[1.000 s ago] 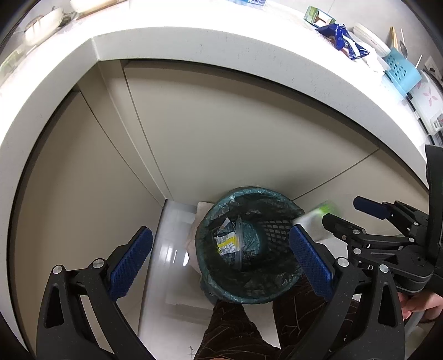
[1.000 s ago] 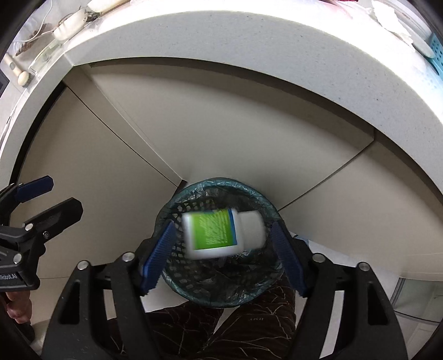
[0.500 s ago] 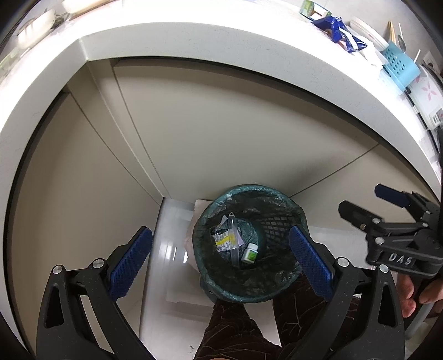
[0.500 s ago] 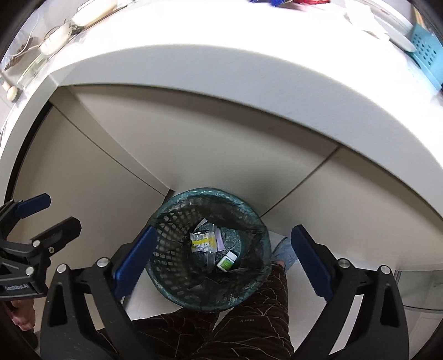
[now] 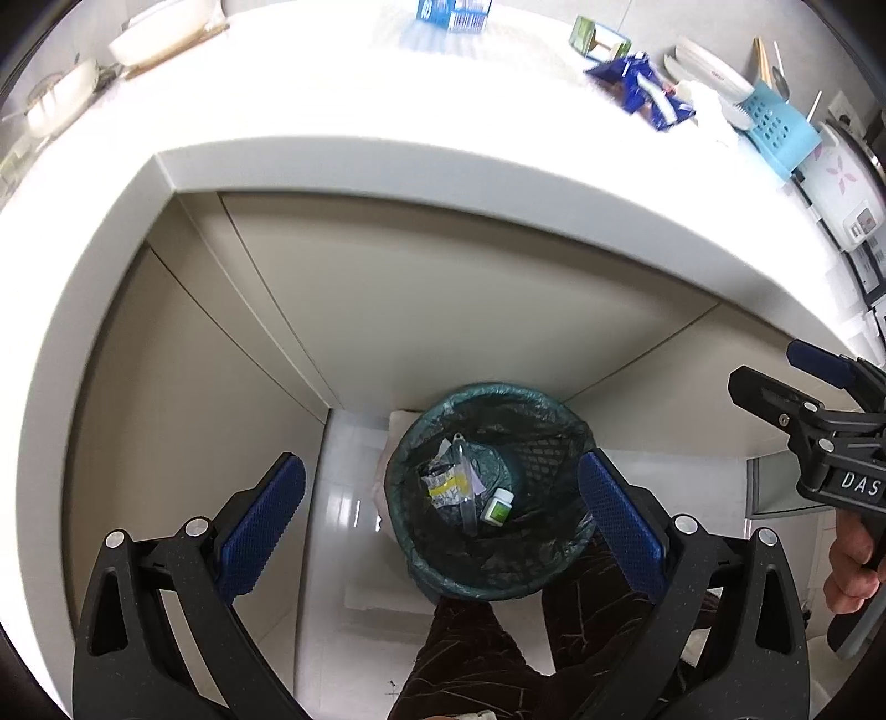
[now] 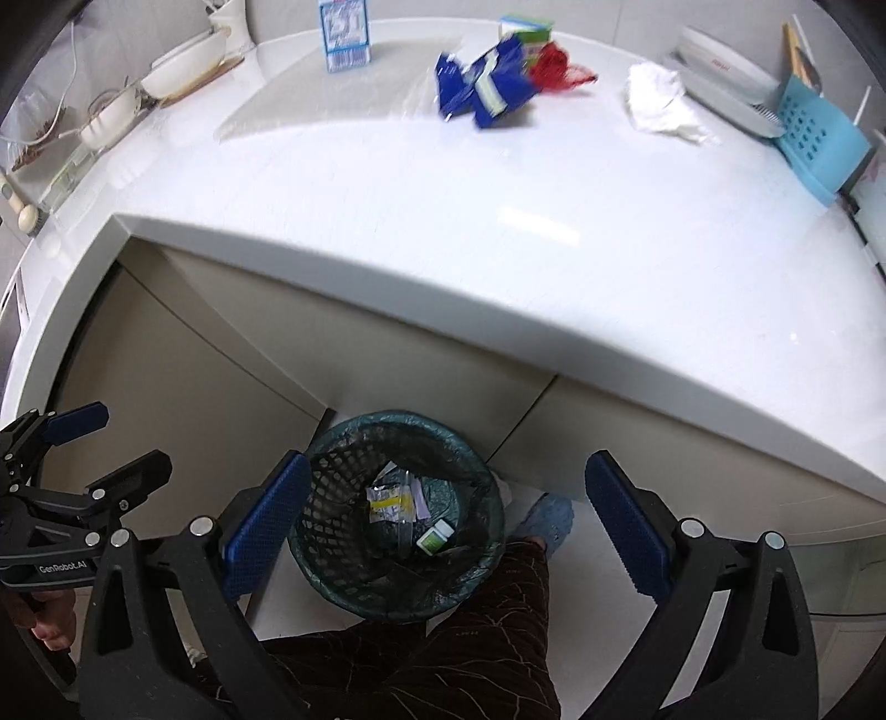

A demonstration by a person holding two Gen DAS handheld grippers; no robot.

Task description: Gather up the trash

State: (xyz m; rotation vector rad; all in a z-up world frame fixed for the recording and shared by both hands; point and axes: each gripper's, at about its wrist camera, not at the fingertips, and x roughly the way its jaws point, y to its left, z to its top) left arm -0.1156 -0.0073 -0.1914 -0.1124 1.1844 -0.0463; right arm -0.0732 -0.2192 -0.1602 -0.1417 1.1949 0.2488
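The waste bin [image 6: 396, 512] stands on the floor [image 5: 354, 498] in front of the cabinet doors [image 5: 443, 310], below the edge of the surface [image 6: 498, 221]. In the bin lie a small bottle [image 6: 435, 536] and, just left of it, crumpled wrappers [image 6: 394, 503]. On the surface, a carton [image 6: 344, 34] stands at the back. To its right lies a snack bag [image 6: 483, 83]. Right of that lies a crumpled tissue [image 6: 662, 105], then a utensil basket [image 6: 819, 141] at the far right. Bowls [image 6: 183, 69] sit at the back left.
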